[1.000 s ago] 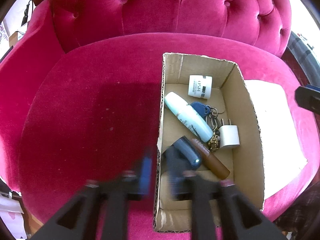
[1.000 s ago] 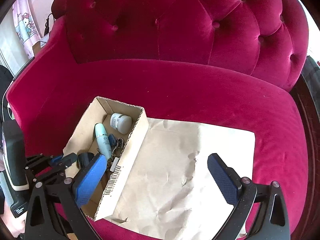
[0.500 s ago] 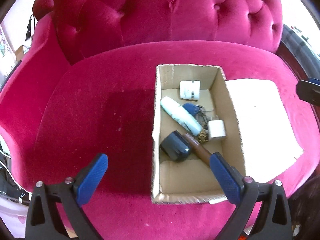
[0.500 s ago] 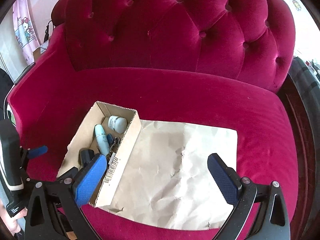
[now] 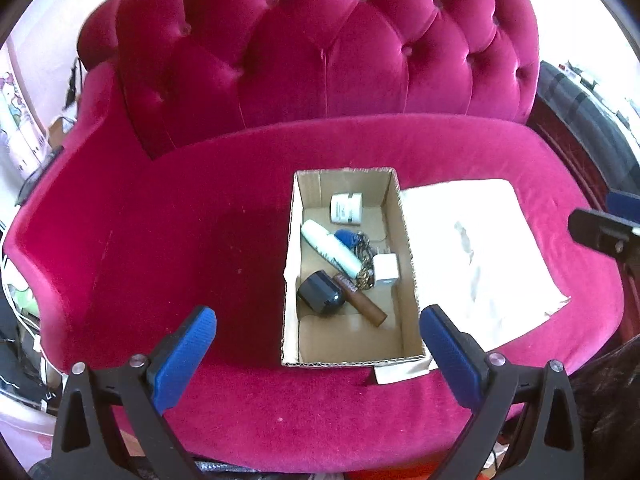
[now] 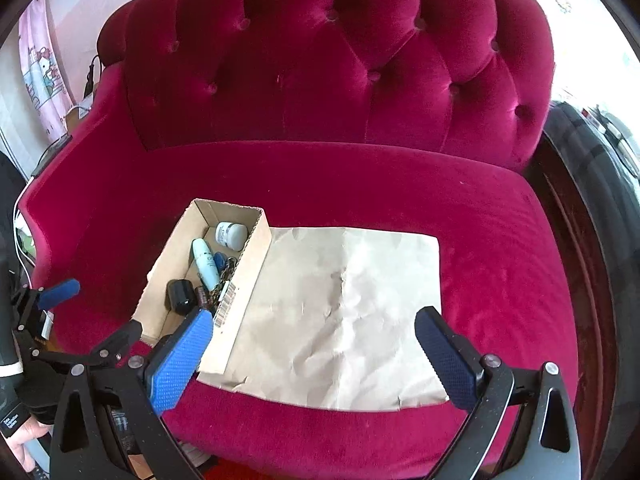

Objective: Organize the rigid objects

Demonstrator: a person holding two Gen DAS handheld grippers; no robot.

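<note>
With jaws spread wide and nothing between them, left gripper (image 5: 318, 334) above the front edge of the sofa seat (image 5: 160, 248), blue pads framing the near end of the cardboard box (image 5: 408, 240). Right gripper (image 6: 314, 338) likewise wide and empty, over the brown paper sheet (image 6: 344, 304) just right of the box. Inside the box: dark rounded case (image 5: 320, 293) near the front, touching a brown tube (image 5: 362, 299); pale blue bottle (image 5: 331, 247) lying diagonally mid-box; keys with blue fob (image 5: 354, 240) beside it; white charger plug (image 5: 386, 267) against the right wall; white jar (image 5: 346, 209) at the far end. Behind, tufted crimson backrest (image 5: 320, 48). At lower left of the right wrist view, a hand (image 6: 20, 438).
</note>
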